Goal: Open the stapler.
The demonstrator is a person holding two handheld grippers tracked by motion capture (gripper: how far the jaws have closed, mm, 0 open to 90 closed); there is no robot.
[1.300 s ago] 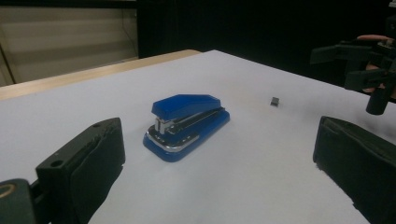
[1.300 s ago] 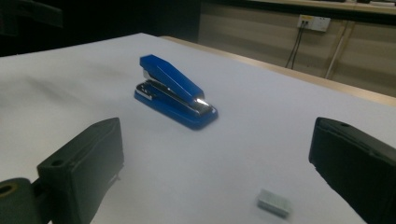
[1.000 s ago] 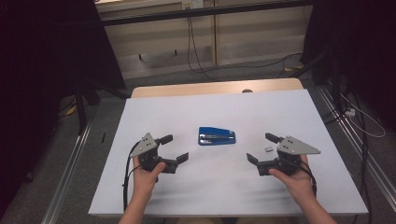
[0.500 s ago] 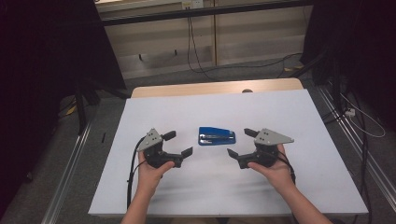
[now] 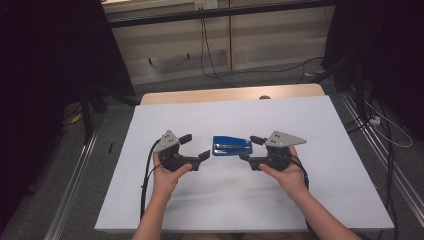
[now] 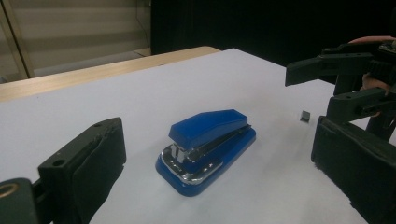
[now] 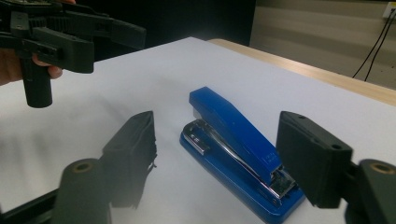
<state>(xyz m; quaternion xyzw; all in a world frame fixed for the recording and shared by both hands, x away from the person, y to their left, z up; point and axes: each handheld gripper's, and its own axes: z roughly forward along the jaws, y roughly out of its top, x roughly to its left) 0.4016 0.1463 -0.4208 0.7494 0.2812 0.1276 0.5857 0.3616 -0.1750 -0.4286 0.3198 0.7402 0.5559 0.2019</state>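
We are holding the left gripper point(image 5: 196, 147) just left of the blue stapler point(image 5: 231, 146), its fingers point(image 6: 84, 172) standing wide apart. The stapler is lying flat on the white surface point(image 5: 300, 200) (between both grippers, touching neither). Our right gripper point(image 5: 250, 148) is hovering just beside its right end, fingers point(image 7: 310, 158) likewise spread apart.

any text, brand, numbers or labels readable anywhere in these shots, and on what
No text can be read anywhere.
blue stapler: a faint mark on the side of its top arm, near the hinge, in the right gripper view; too small and blurred to read.
Metal part at the stapler's front end: small marks, too blurred to read.
left gripper and right gripper: no lettering visible.
white table: plain, no print.
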